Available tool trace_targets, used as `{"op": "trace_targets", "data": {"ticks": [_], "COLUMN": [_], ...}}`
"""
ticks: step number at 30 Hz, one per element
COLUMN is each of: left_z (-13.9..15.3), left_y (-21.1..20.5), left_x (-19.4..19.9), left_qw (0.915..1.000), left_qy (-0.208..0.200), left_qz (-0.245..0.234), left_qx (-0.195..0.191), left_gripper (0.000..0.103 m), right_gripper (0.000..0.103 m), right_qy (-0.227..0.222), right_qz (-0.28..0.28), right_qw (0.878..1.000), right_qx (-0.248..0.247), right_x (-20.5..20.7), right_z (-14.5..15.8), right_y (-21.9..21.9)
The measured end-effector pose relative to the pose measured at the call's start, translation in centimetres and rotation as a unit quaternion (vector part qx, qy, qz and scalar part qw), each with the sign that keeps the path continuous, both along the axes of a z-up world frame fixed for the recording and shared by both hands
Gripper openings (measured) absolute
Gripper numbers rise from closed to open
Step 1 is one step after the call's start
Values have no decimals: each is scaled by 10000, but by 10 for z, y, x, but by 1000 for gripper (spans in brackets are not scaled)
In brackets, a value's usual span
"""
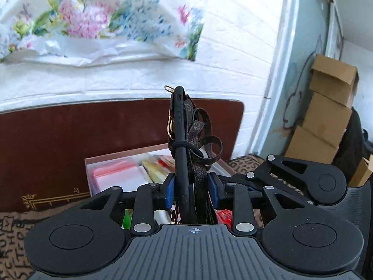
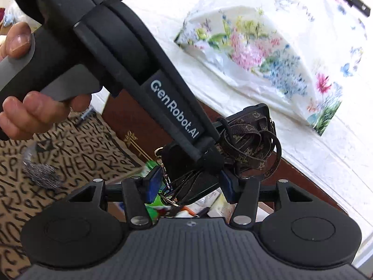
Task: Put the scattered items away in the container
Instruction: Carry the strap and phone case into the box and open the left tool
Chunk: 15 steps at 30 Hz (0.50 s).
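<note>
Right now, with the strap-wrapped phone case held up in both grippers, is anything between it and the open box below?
Nothing visible blocks it. The phone case with its brown strap is clamped by the left gripper and the right gripper above the box. The box already holds packets, so it would land on them.

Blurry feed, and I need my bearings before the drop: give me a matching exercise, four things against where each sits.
Things:
1 phone case
2 floral bag
3 cardboard boxes
4 open box

Places:
a stacked by the right wall
b behind the brown board
c between the blue pads of the left gripper
d below the held item, packets inside

Pairs: 1-c; 2-b; 3-a; 4-d
</note>
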<state>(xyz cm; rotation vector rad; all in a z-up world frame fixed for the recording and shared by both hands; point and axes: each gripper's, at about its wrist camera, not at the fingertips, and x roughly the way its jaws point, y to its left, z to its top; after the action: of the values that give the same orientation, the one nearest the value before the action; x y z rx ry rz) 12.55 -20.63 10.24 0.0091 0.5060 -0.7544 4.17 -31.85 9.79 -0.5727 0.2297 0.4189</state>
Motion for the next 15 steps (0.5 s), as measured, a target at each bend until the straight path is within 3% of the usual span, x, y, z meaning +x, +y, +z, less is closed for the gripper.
{"op": "trace_targets", "data": {"ticks": [1,4,8,15], "left_z": [-6,-33,-58,-68], "left_y": [-5,-17,-16,-21], "left_x": [8,28,31,33], "left_qw": [9999,9982,9969,9964], "left_qy": [50,248,239,113], "left_qz": [34,48,23,-77], "left_qx": [91,545,756,842], "left_gripper": [46,84,87,91], "right_gripper": [58,63,63,81], "right_qy": [97,446,675,706], "right_qz": [3,-116,-355,-430], "right_qw": [9999,9982,9943,9944], "right_qx": [-50,-381,-743,-653], "right_x": [9,35,48,53], "right_z": [-4,-26,-54,-68], "right_y": [-1,-1,0,0]}}
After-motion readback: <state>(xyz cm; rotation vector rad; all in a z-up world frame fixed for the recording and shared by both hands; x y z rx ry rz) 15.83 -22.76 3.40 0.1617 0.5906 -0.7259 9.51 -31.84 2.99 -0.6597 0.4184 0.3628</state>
